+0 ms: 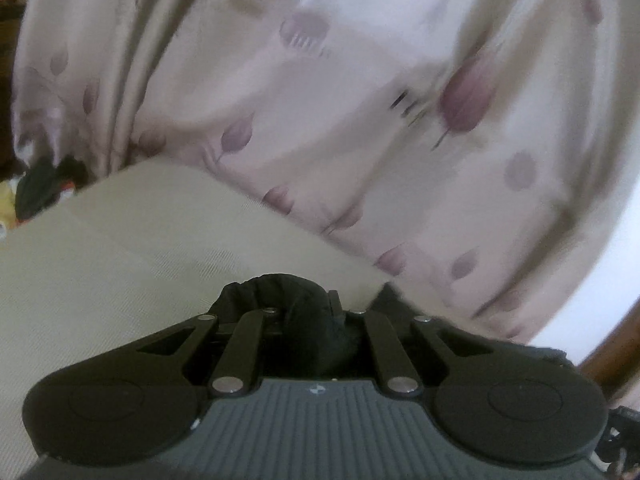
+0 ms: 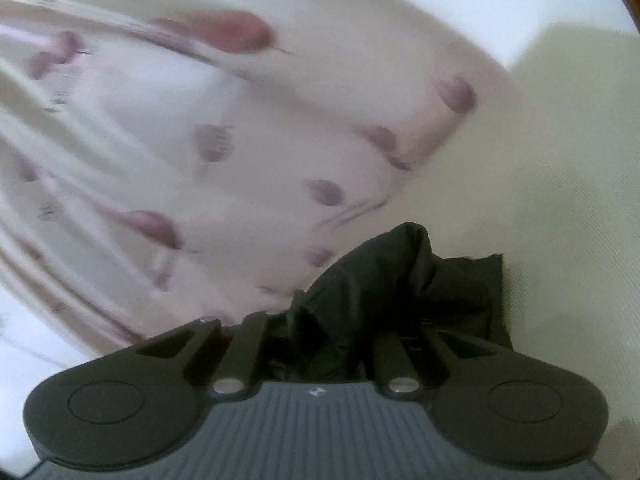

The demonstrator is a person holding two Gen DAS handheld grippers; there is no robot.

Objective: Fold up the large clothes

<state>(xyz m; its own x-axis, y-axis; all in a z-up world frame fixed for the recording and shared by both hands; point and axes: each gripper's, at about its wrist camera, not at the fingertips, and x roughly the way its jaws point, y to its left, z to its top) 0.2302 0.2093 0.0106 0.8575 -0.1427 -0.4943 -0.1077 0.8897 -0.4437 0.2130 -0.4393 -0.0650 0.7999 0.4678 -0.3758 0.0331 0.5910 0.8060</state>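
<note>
The left gripper [image 1: 308,312] was clamped nearly shut on a bunched fold of the black garment [image 1: 304,320], which filled the gap between its jaws and rose as a small dark hump just ahead of them. The right gripper [image 2: 340,312] was likewise almost closed, pinching a larger crumpled mass of the same black cloth [image 2: 400,280], which spilled out to the right of its jaws and lay partly on the beige surface [image 2: 560,200]. Beyond the garment, in both views, hung a pale curtain [image 1: 360,100] printed with mauve tulips, blurred. Only the left view showed the beige surface's [image 1: 100,260] edge running diagonally up to the left of the garment, with a dark heap of mixed things [image 1: 40,188] past that edge at far left, and a brown wooden bar [image 1: 608,360] to the garment's right. Only the right view showed the curtain's [image 2: 240,140] lower corner ending above the garment and a white wall [image 2: 440,0] above that. Bare beige surface lay to the left of the garment in the left view and to its right in the right view.
</note>
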